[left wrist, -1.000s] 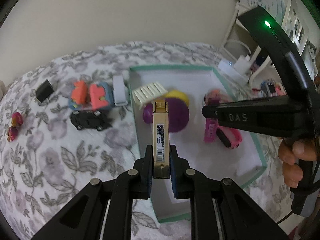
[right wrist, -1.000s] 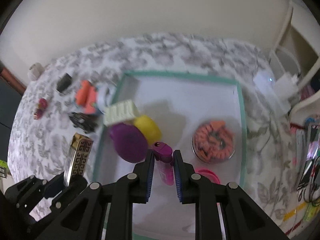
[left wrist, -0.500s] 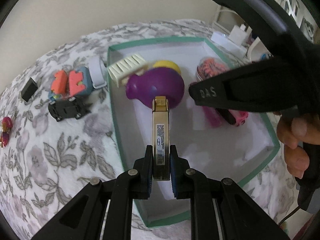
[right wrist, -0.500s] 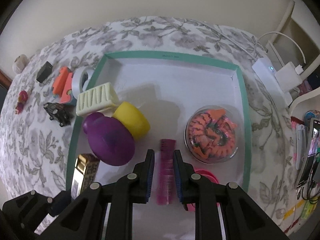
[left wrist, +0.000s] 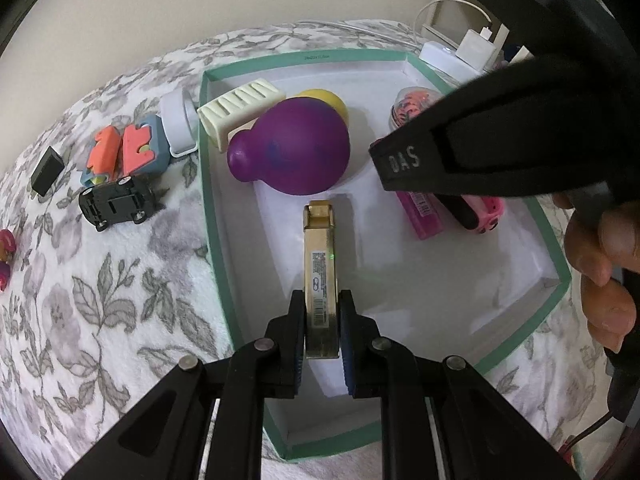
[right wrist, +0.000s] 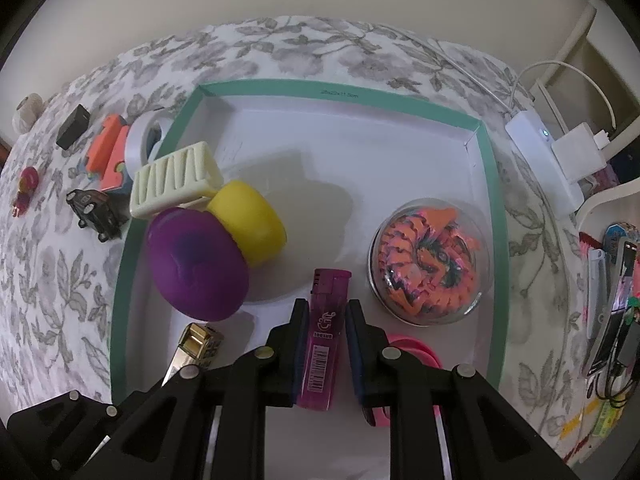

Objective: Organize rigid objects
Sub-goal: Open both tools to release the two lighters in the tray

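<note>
My left gripper (left wrist: 322,320) is shut on a gold lighter (left wrist: 319,276) and holds it inside the green-rimmed white box (left wrist: 208,184), just in front of a purple bulb toy (left wrist: 292,150). My right gripper (right wrist: 327,314) is open above the box (right wrist: 120,264), its fingers (right wrist: 300,332) straddling a pink lighter (right wrist: 325,336) that lies on the box floor. The gold lighter also shows at the lower left in the right wrist view (right wrist: 196,346).
The box also holds a cream slatted piece (right wrist: 176,178), a yellow cup (right wrist: 250,226), a clear dome with an orange toy (right wrist: 430,260) and a pink object (right wrist: 414,350). Outside on the floral cloth lie a black toy car (left wrist: 116,202), orange puzzle pieces (left wrist: 124,150), a white ring (left wrist: 176,122) and a black block (left wrist: 47,170).
The left gripper has carried the gold lighter forward and down into the box. The right gripper's jaws have spread from the pink lighter, which now lies on the box floor.
</note>
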Demonstrator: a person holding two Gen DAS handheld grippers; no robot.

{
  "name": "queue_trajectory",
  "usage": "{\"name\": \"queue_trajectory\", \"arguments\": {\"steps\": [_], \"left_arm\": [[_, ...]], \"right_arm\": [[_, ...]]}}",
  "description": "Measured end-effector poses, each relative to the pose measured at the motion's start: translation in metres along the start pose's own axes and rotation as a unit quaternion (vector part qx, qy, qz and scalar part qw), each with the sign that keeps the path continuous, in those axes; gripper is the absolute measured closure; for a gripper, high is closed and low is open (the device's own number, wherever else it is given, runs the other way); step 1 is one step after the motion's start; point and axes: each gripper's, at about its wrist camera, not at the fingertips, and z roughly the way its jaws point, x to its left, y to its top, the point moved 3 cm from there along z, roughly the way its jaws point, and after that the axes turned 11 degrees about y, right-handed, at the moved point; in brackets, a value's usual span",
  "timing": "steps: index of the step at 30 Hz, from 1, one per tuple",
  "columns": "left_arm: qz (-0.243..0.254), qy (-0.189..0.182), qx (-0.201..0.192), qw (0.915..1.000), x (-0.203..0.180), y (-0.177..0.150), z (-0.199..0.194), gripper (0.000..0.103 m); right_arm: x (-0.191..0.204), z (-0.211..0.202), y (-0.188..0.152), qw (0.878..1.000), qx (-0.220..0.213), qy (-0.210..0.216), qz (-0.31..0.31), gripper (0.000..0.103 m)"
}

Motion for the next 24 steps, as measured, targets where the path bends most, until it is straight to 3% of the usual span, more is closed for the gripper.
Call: {"name": "queue_trajectory", "arguments": {"steps": [5,10,24], "left_arm": [[-0.003,0.001,0.001,1.0,0.0,0.001,0.0,0.085],[-0.012,-0.001,-0.012,0.9999,0.005,0.005,-0.009,0.073],[-0.062,0.029,-0.067,0.9954,0.039,0.016,-0.034,0.071]], "right_arm": [[0.006,-0.001,0.0,1.0,0.003,-0.012,-0.005,0.082],[0.011,-0.012,0.002,1.0,-0.009,-0.014,-0.011,0.082],[0.022,-0.063,0.01,0.997,-0.072,-0.021,-0.019,0.082]]}}
